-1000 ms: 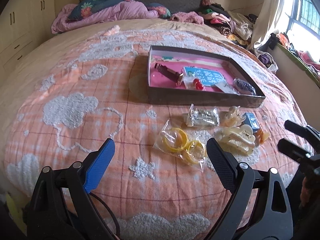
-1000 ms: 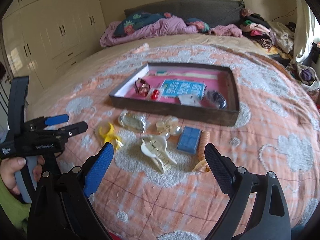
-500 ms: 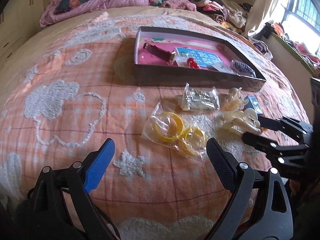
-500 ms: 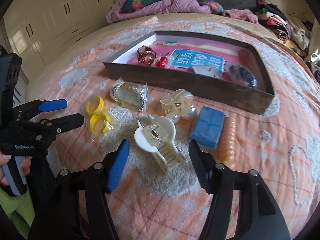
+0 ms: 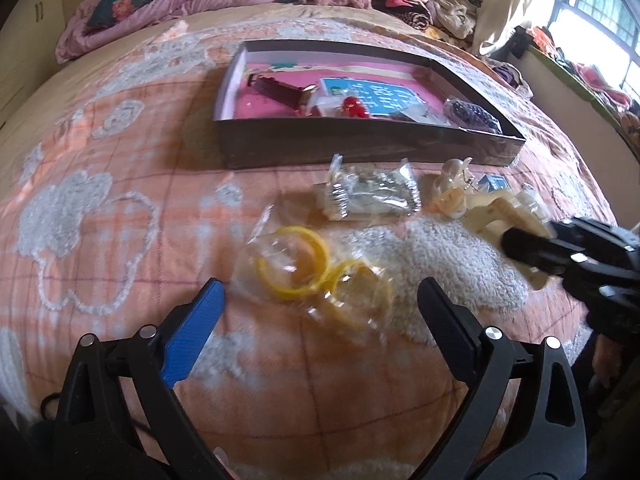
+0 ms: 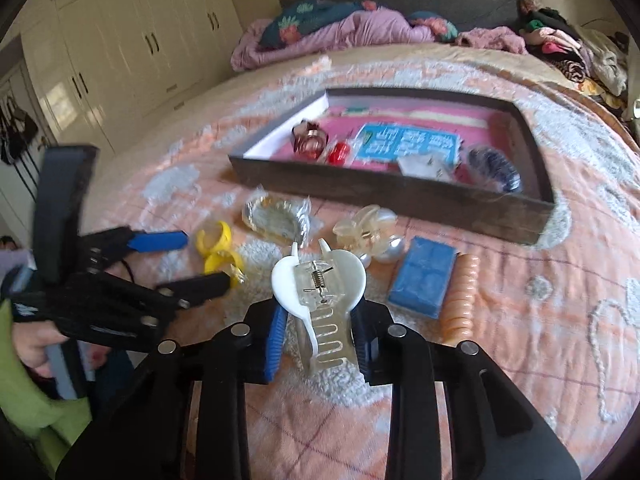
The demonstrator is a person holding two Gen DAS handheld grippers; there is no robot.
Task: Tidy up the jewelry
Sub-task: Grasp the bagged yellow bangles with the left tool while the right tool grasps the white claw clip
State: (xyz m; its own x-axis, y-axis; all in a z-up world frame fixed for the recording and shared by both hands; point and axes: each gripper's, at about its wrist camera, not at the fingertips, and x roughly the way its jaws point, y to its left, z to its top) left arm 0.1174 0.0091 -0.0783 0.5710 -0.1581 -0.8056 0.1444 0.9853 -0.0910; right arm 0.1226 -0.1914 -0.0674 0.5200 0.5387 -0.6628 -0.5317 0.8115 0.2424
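A dark tray (image 5: 360, 146) with a pink floor sits on the bed and holds a watch, red beads and a blue card; it also shows in the right wrist view (image 6: 400, 196). My right gripper (image 6: 320, 332) is shut on a white claw hair clip (image 6: 320, 280), low over the blanket; it also shows in the left wrist view (image 5: 532, 248). My left gripper (image 5: 320, 308) is open around a clear bag of yellow bangles (image 5: 304, 268), close over the blanket. It also shows in the right wrist view (image 6: 200, 258), with the bangles (image 6: 218, 248) between its fingers.
In front of the tray lie a clear bag of silver jewelry (image 5: 372, 194), a pale clip (image 6: 362, 228), a blue box (image 6: 424, 276) and an orange coiled band (image 6: 462, 296). Pillows and clothes pile at the bed's far end. Wardrobes stand left.
My right gripper moved forward and closed on the white claw clip. My left gripper moved down and forward, so the bangle bag now lies between its open fingers.
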